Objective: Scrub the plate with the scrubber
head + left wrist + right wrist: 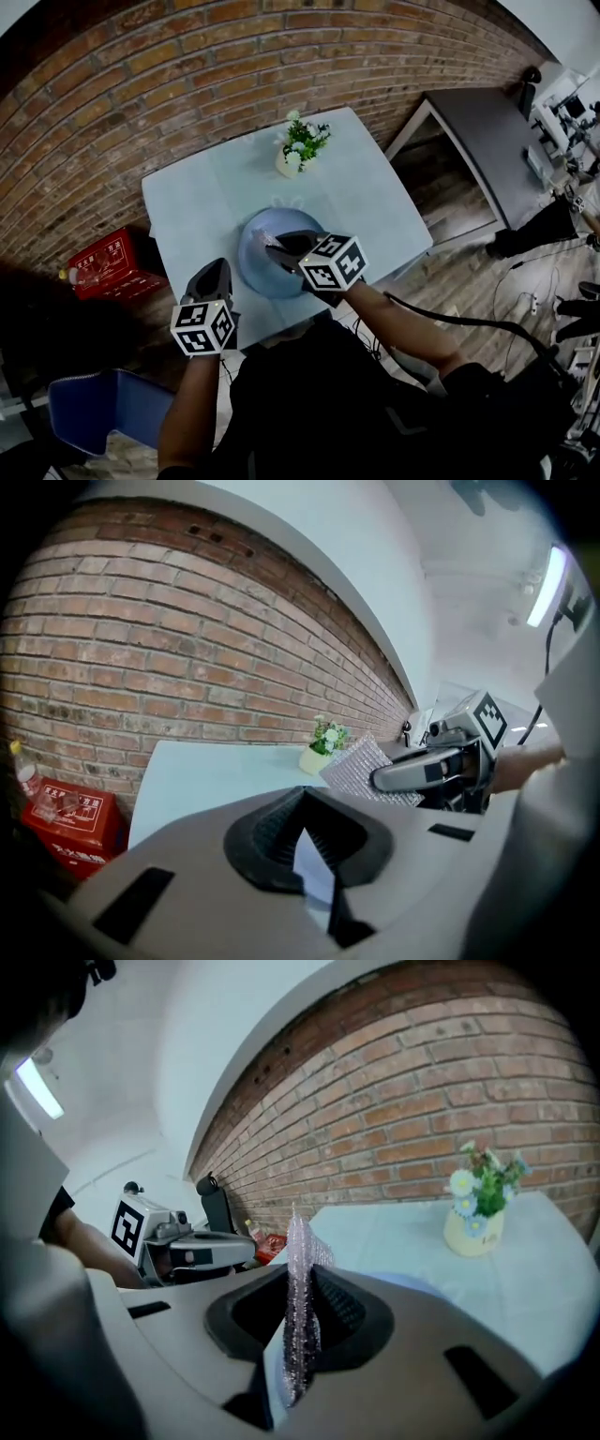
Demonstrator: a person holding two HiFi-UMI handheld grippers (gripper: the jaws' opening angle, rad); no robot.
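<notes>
A round blue plate lies near the front edge of the pale blue table. My right gripper hangs over the plate, shut on a silvery mesh scrubber. In the right gripper view the scrubber stands edge-on between the jaws of that gripper. My left gripper sits just off the plate's left rim, jaws shut. In its own view the left gripper shows only a pale sliver in the gap behind the tips. Whether it touches the rim is hidden. The scrubber shows to its right.
A small vase of flowers stands at the table's far side. A red crate sits on the floor at the left by the brick wall. A blue chair is at the lower left, a dark table at the right.
</notes>
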